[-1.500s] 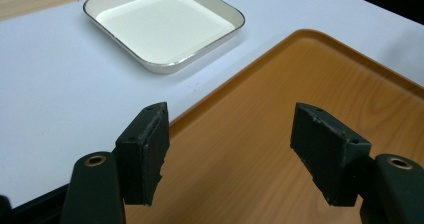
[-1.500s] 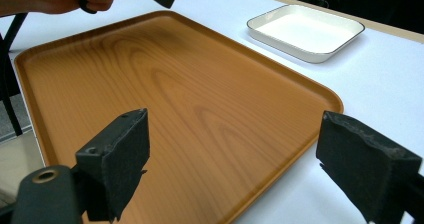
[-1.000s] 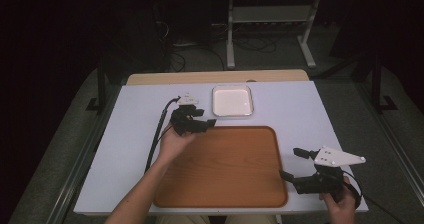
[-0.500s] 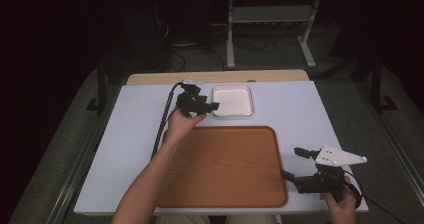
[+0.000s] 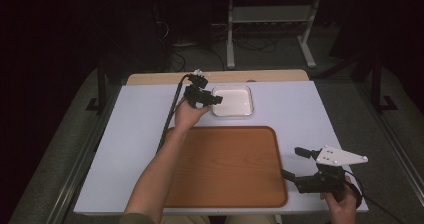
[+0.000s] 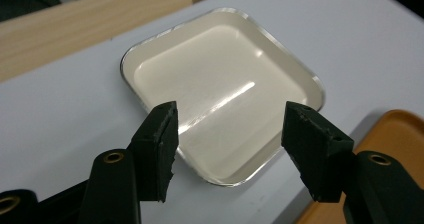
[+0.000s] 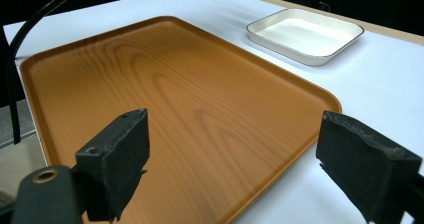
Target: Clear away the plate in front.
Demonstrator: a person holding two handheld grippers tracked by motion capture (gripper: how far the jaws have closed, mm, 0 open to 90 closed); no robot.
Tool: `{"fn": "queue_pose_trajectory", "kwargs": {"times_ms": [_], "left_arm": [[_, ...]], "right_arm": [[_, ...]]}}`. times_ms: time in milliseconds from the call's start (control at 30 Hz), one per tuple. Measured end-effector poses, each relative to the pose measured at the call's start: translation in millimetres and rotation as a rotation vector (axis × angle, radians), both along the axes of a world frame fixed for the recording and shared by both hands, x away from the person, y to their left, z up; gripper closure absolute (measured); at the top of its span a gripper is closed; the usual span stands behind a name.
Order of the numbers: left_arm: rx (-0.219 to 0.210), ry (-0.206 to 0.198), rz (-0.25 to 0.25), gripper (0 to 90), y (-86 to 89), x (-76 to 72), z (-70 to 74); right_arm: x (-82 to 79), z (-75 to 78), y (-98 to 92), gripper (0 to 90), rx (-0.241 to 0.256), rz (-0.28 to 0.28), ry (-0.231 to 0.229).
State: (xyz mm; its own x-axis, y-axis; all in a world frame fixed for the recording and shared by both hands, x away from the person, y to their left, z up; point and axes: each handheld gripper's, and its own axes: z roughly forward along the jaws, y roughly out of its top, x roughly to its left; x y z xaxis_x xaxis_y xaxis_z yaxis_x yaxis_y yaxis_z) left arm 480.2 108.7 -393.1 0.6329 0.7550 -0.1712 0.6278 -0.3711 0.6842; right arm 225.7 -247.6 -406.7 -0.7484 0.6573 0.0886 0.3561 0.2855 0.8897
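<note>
The left gripper (image 6: pixel 227 149) is held with jaws parted above the white dish's (image 6: pixel 220 89) near corner. The right gripper (image 7: pixel 250 169), jaws spread, is cropped beside the wooden tray (image 7: pixel 165 109).

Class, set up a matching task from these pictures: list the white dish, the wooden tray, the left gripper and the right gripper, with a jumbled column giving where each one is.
Things:
1. white dish
2. wooden tray
3. left gripper
4. right gripper

Places:
A. beside the tray's right edge, jaws open
B. at the dish's left rim, jaws open
C. far side of the table, beyond the tray
D. middle of the table, near the person

Pairs: 1-C, 2-D, 3-B, 4-A
</note>
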Motion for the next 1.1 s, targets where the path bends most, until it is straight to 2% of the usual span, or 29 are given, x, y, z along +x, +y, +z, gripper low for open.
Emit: {"fn": "queue_pose_trajectory", "kwargs": {"times_ms": [33, 67, 133, 167, 200, 267, 300, 333, 367, 467, 567, 700, 800, 833, 1000, 1100], "left_arm": [[0.009, 0.019, 0.021, 39.2, 0.2, 4.5, -6.1], [0.009, 0.019, 0.021, 39.1, 0.2, 4.5, -6.1], [0.025, 0.021, 0.052, 38.9, 2.0, 8.0, -11.2], [0.019, 0.041, 0.082, 39.4, 4.9, 12.5, -16.1], [0.019, 0.041, 0.082, 40.1, 4.9, 12.5, -16.1], [-0.009, 0.065, 0.118, 40.7, 9.0, 17.2, -20.9], [-0.044, 0.091, 0.147, 42.2, 12.8, 21.4, -25.1], [-0.044, 0.091, 0.147, 43.3, 12.8, 21.4, -25.1], [-0.051, 0.108, 0.172, 44.5, 14.2, 24.0, -28.9], [-0.037, 0.117, 0.182, 47.4, 14.1, 25.3, -33.0], [-0.051, 0.157, 0.196, 50.1, 13.3, 27.3, -40.1], [-0.026, 0.153, 0.188, 54.8, 5.5, 25.7, -45.3], [-0.009, 0.131, 0.192, 57.9, 1.3, 24.2, -44.8], [0.024, 0.106, 0.206, 62.3, -0.7, 23.1, -43.8], [0.025, 0.113, 0.205, 69.0, -0.3, 23.9, -44.8], [-0.001, 0.143, 0.215, 71.6, 2.2, 26.1, -47.3]], "right_arm": [[-0.4, 0.3, -0.2, 13.0, 0.001, 0.002, 0.0], [-0.7, 0.4, -0.4, 13.0, 0.002, 0.001, -0.003], [-1.0, 0.5, -0.8, 13.0, 0.004, 0.0, -0.003], [-0.9, 0.3, -1.5, 13.0, 0.006, 0.001, -0.002], [-0.9, 0.3, -1.5, 13.0, 0.006, 0.001, -0.002], [-0.6, 0.2, -1.7, 13.0, 0.008, 0.001, 0.0], [-0.6, 0.2, -1.5, 13.0, 0.008, 0.003, 0.002], [-0.6, 0.2, -1.5, 13.0, 0.008, 0.003, 0.002], [-1.3, 0.9, -1.1, 13.0, 0.008, 0.006, 0.006], [-2.7, 1.9, -0.3, 13.0, 0.007, 0.009, -0.002], [-1.2, 0.9, 0.3, 13.0, 0.004, 0.016, 0.01], [-1.6, 0.8, 0.9, 13.0, 0.0, 0.016, 0.008], [-1.0, 0.3, 1.7, 13.0, -0.004, 0.021, 0.012], [-1.2, 0.4, 2.6, 13.0, -0.006, 0.024, 0.011], [-1.4, 0.6, 2.1, 13.0, -0.01, 0.024, 0.01], [-0.7, 0.5, 0.0, 13.0, -0.004, 0.016, 0.01]]}}
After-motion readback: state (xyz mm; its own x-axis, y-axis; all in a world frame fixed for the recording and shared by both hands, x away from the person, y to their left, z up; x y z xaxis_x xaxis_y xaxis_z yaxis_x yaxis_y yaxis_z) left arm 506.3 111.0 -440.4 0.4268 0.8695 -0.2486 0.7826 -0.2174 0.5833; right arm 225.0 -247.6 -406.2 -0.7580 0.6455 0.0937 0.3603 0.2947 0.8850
